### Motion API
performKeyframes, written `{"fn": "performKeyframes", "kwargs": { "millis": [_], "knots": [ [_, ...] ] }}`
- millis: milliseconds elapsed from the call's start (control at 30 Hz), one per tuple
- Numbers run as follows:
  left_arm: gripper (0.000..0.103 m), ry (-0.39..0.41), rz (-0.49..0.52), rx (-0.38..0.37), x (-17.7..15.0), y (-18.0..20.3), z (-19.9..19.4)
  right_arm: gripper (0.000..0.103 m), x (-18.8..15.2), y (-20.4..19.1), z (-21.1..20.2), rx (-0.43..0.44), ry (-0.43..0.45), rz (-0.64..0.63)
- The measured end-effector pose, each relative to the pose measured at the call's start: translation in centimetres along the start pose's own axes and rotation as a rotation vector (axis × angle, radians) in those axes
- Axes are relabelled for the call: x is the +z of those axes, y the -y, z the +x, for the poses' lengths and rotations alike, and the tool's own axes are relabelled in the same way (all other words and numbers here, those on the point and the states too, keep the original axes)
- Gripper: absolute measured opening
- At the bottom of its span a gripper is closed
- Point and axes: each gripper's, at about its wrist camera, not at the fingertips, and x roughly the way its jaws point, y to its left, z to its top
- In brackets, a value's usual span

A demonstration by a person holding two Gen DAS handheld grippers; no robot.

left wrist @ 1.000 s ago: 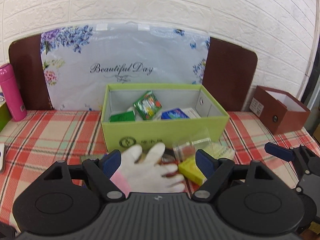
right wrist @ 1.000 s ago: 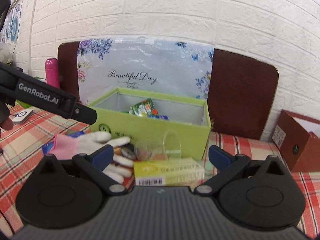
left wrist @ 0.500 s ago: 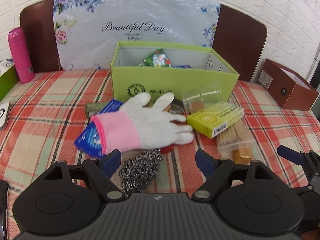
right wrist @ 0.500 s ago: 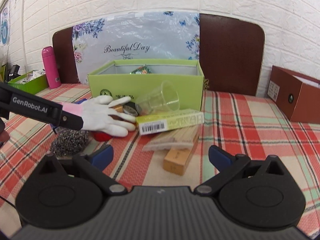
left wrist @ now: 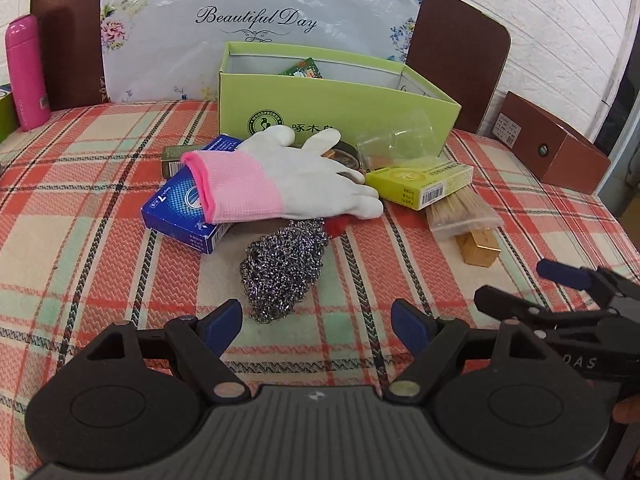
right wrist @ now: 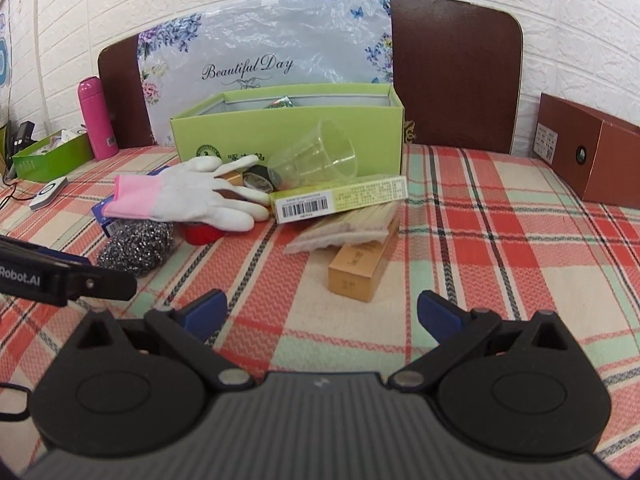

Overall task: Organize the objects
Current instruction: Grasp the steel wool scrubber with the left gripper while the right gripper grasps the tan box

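Two claws hang over the heap, and both of yours stand apart with nothing between the pads; the left claw (left wrist: 316, 322) sits just short of the steel scouring pad (left wrist: 282, 270), and the right claw (right wrist: 322, 314) faces the small gold-brown carton (right wrist: 358, 268); neither touches anything. You hold them low and tilted down toward the plaid tablecloth (left wrist: 92, 184), which I judge is how you line up a first pick; the wide gap suits the scourer, springy and easy to pinch.

The loose things lie in one pile right against the front wall of the lime-green box (left wrist: 336, 100), which stands open-topped with a few packets already inside; that closeness makes for a short carry, I'd guess. On top lies the white glove (left wrist: 296, 176) with a pink cuff, fingers spread toward the yellow-green carton (left wrist: 420, 180); the cuff covers one end of the blue box (left wrist: 180, 212). A clear plastic cup (right wrist: 316, 160) lies tipped on its side, touching the green box; rolls of dark tape (right wrist: 258, 178) sit behind the glove's fingers; something red (right wrist: 202, 234) peeks out beneath them. A clear packet of wooden sticks (right wrist: 348, 226) rests across the gold-brown carton, under the yellow-green one; so lift the top layers first, or the stack may slide.

Off to the side, a pink flask (left wrist: 26, 72) and a brown box (left wrist: 556, 146) stand well apart from the pile.
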Motion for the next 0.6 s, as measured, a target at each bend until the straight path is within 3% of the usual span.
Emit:
{"fn": "performKeyframes", "kwargs": {
  "millis": [200, 233, 300, 333, 367, 567, 600],
  "knots": [
    [0.084, 0.028, -0.002, 0.014, 1.7, 0.1, 1.4, 0.103, 0.0, -0.2, 0.4, 0.003, -0.002, 0.008],
    [0.08, 0.026, 0.006, 0.006, 1.9, 0.3, 1.7, 0.103, 0.1, -0.1, 0.6, -0.005, -0.002, 0.012],
    [0.057, 0.023, 0.025, -0.001, 1.9, 0.5, 2.1, 0.103, 0.5, 0.1, 1.3, -0.031, -0.014, 0.024],
    [0.036, 0.009, 0.029, 0.003, 1.8, 0.5, 2.2, 0.103, 0.7, 0.2, 1.8, -0.046, -0.019, 0.029],
    [0.031, -0.002, 0.025, -0.007, 1.6, 0.4, 2.2, 0.103, 1.0, 0.3, 2.2, -0.058, -0.021, 0.031],
    [0.02, -0.037, 0.032, -0.105, -0.2, 0.3, 0.1, 0.072, 2.0, 0.4, 5.1, -0.103, -0.03, -0.001],
    [0.02, -0.045, 0.032, -0.125, -0.4, 0.4, 0.0, 0.045, 2.0, 0.5, 5.4, -0.104, -0.038, -0.003]
  ]
}}
